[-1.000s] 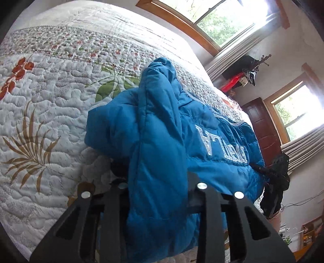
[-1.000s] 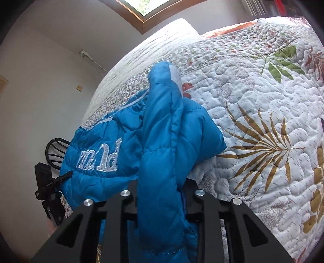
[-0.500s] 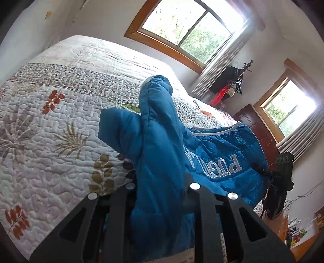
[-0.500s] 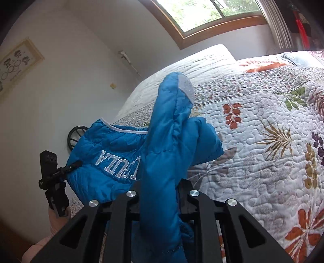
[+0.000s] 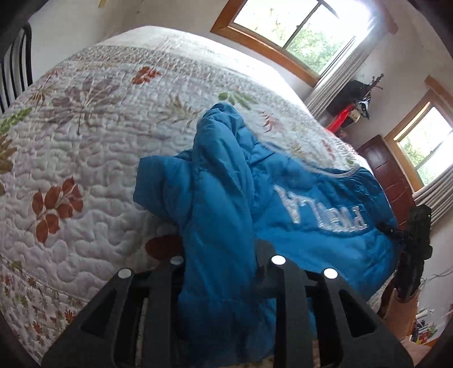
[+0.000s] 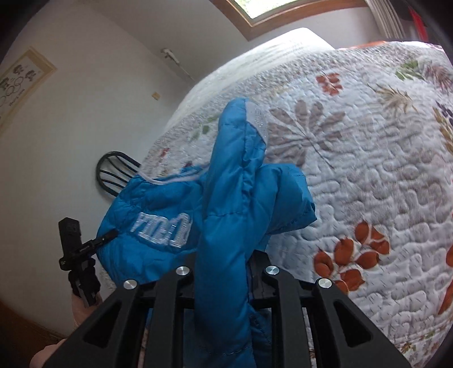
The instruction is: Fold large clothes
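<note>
A blue puffer jacket (image 5: 311, 198) with white lettering hangs stretched between my two grippers over the quilted bed (image 5: 85, 141). In the left wrist view a thick fold runs up between the fingers of my left gripper (image 5: 223, 254). Its jaws are opening, and the fabric still fills the gap. My right gripper (image 5: 392, 230) pinches the jacket's far edge. In the right wrist view my right gripper (image 6: 223, 263) is shut on another fold of the jacket (image 6: 158, 203), a sleeve flopping over it. My left gripper (image 6: 111, 234) grips the far edge there.
The floral quilt (image 6: 368, 169) covers the whole bed. A dark metal chair (image 6: 113, 169) stands at the bed's side by the white wall. Windows (image 5: 283, 25) and a dark wooden door (image 5: 388, 169) lie beyond. A hand (image 6: 82, 308) holds the left gripper's handle.
Both grippers have carried the jacket sideways across the quilt, still stretched between them. The left fingers stand a little wider around the fold than before.
</note>
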The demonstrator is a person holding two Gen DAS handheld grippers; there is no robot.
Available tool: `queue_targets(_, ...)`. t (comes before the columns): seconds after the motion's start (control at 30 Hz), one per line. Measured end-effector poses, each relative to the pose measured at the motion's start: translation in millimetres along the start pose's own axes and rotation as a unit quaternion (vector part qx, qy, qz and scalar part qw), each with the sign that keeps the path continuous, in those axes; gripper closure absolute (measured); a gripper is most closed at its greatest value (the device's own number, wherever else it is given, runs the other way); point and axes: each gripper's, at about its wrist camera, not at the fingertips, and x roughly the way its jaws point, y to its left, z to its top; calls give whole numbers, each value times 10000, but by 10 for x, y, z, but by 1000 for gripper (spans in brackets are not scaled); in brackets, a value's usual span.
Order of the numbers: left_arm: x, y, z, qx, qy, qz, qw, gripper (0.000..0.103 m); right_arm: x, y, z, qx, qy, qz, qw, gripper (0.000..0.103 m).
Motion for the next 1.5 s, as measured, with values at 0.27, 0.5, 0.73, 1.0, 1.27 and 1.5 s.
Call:
queue_targets(0.27,246,34,-86,233,-158,318,9991,60,215,-409,-160,477,57,428,9979,77)
queue_targets(0.5,9,9,-53,-19,-205,518,9984,47,-104,-192,-181,186,-72,-223,9996,58)
queue_targets(0.73,-749,-224,-77,38,-950,905,9914,46,-857,484,-259,-858,-493,-995,9901,59)
queue_targets(1.0,-583,-910,-374,637,-586,533,9948,39,-490,891,-636,-1412,335,-1051,9838,67)
queue_targets(1.27,-236,-798,-512,836,-397,661,9935,43,-173,409,-765,-909,534,-956,9898,77)
queue_targets(1.5,-159,-802,-616,975,-499,846,9904,43,-106,381,-847,-977,392,-982,9896,78)
